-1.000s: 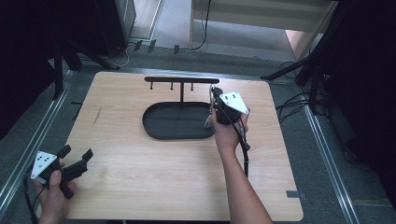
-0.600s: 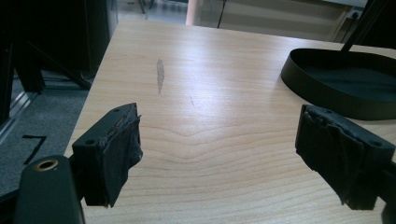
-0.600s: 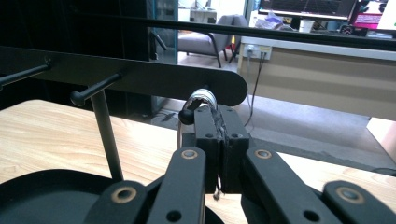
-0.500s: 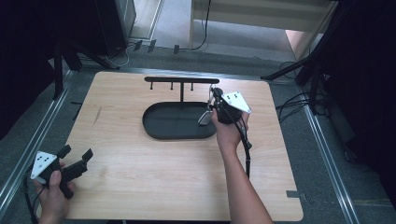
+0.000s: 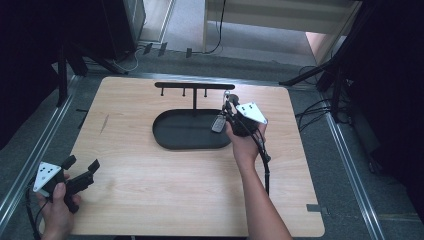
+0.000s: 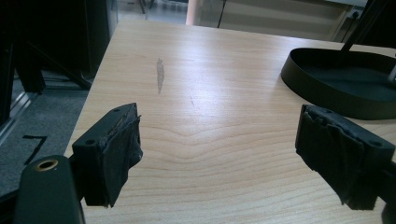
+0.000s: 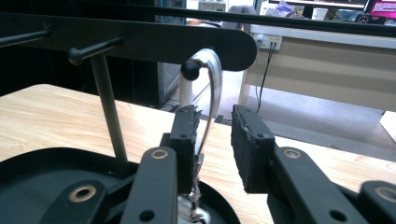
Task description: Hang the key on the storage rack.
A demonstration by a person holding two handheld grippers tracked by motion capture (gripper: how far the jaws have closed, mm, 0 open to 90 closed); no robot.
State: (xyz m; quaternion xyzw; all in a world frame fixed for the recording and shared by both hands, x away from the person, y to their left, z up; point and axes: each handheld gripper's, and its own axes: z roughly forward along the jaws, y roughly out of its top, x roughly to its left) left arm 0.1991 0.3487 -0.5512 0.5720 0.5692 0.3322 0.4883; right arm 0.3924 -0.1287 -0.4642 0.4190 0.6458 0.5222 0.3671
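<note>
From the high view, the right gripper (image 5: 229,111) sits at the right end of the rack (image 5: 195,86), above the oval tray (image 5: 170,142), with a key fob (image 5: 218,123) dangling beside it, while the left gripper (image 5: 82,169) rests at the table's (image 5: 150,190) near-left corner, out of the way. In the left gripper view its jaws stand wide apart over bare wood, holding nothing. In the right gripper view a clear loop (image 7: 211,84) hangs over the last peg (image 7: 190,71); the jaws have just been opening, the loop now lying loose between them, probably because the hook already bears the weight
</note>
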